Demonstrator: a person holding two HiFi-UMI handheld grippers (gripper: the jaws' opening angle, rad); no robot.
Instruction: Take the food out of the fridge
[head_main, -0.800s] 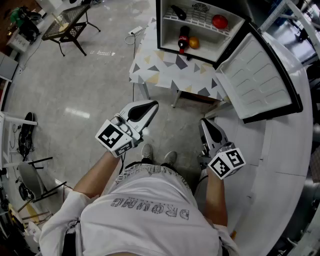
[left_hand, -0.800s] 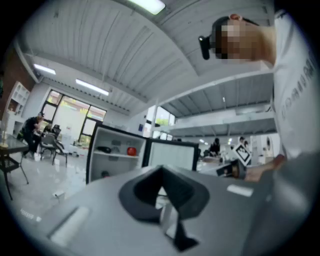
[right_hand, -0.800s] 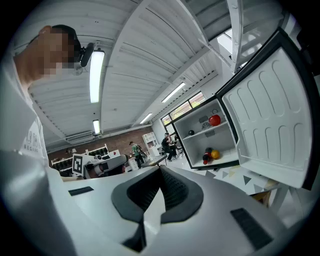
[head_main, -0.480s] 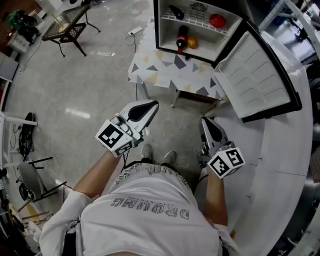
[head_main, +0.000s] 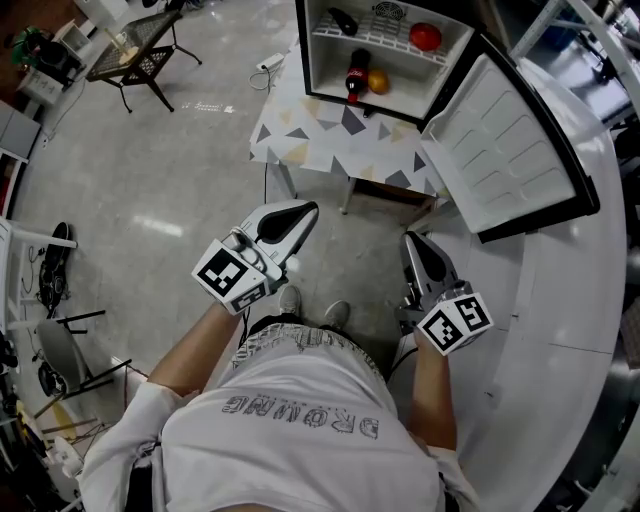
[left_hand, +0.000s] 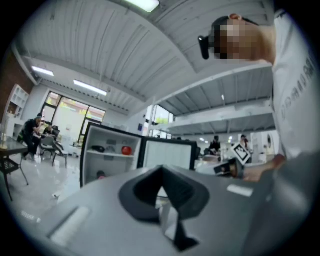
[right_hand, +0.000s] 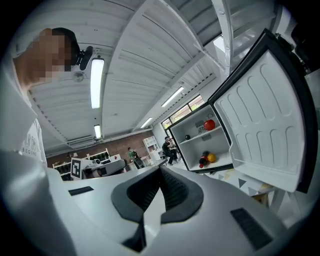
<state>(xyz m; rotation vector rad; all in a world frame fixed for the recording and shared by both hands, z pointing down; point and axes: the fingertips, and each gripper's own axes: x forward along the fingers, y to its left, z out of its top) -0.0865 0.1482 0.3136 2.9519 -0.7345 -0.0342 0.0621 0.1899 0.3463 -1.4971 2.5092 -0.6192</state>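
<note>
Lower centre, left tongs (head_main: 301, 211) closed, empty; just right, right tongs (head_main: 411, 243) likewise shut on nothing. Top of frame: open fridge (head_main: 306, 50) on patterned surface (head_main: 320, 145) holds bottle (head_main: 353, 78), orange fruit (head_main: 377, 81), red fruit (head_main: 425, 36)

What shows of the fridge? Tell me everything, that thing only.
The fridge is a small box, black outside and white inside, standing on a table covered in a triangle-patterned cloth. Its door is swung wide open to the right in the head view, and its white moulded liner looks bare. Inside, a wire shelf carries a red round fruit and a dark item. On the floor below sit a dark bottle with a red label and an orange fruit.
</note>
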